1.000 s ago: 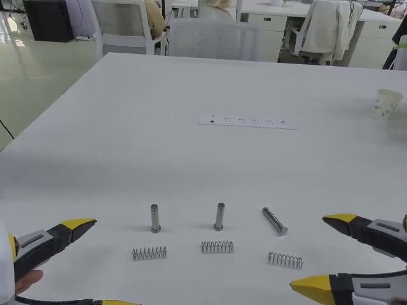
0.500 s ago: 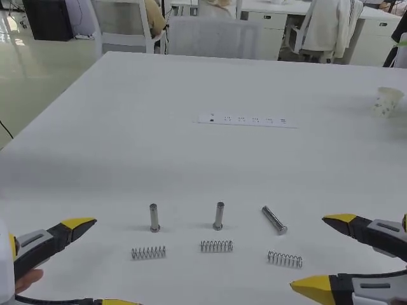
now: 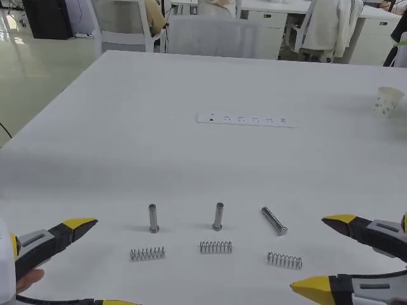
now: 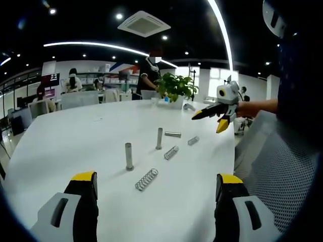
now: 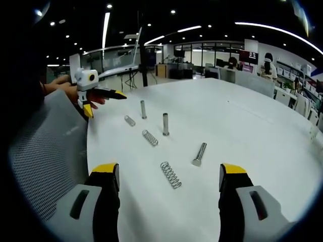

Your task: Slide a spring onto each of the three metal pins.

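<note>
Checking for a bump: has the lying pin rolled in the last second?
No. The lying pin keeps its gap from the middle pin; only the view shifted.

**Figure. Cropped and unresolved parts across the head view and the two gripper views.**

In the head view the left gripper (image 3: pixel 108 262) is cropped by the left and bottom edges, and its lower jaw shows little more than a yellow tip. The right gripper (image 3: pixel 310 253) runs off the right and bottom edges. A hand (image 3: pixel 28 277) behind the left gripper is cut by the frame. Markings on the power strip (image 3: pixel 247 121) are too small to read, and the print on the paper cup (image 3: pixel 386 101) is blurred, possibly dots. A chair draped with a white garment (image 3: pixel 327 25) is cut off at the top edge. In each gripper view, that gripper's own jaws are cut off at the bottom.
</note>
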`<state>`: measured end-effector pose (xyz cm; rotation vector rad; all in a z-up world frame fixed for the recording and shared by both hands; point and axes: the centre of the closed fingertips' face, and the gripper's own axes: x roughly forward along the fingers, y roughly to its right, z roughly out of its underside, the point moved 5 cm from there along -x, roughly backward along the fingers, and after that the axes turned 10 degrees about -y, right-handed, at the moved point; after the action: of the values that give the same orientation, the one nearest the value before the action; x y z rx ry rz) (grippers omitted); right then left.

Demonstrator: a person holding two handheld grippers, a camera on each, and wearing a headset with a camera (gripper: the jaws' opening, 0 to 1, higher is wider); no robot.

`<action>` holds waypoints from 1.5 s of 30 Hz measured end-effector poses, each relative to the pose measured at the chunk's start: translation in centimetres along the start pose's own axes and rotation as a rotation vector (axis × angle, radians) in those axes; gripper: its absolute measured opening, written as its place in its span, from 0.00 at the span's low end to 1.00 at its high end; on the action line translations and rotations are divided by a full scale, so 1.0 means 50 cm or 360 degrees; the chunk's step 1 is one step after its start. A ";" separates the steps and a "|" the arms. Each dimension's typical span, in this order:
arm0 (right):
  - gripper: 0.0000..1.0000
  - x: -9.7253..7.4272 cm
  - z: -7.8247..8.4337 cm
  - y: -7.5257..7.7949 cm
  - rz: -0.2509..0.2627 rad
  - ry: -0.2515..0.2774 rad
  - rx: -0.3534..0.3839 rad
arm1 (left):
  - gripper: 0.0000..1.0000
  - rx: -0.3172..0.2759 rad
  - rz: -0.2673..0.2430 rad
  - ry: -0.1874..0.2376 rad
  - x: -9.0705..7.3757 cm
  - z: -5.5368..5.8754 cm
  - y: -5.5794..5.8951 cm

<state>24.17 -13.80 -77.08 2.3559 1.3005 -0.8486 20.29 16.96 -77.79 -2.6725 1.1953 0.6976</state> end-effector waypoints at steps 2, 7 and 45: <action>0.81 0.000 0.000 0.000 -0.0003 -0.0001 -0.0001 | 0.94 0.0001 0.0002 -0.0001 0.000 0.000 0.000; 0.81 -0.001 -0.002 0.003 0.0000 -0.0004 -0.0006 | 0.94 0.0001 0.0004 0.0002 0.000 -0.001 0.000; 0.72 0.036 -0.086 0.069 0.0062 -0.0043 -0.0117 | 0.94 -0.0004 -0.0011 0.0030 -0.004 -0.004 0.006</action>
<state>29.30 -12.19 -74.91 2.2976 1.2497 -0.8040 20.04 16.85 -77.52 -2.6900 1.1896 0.6750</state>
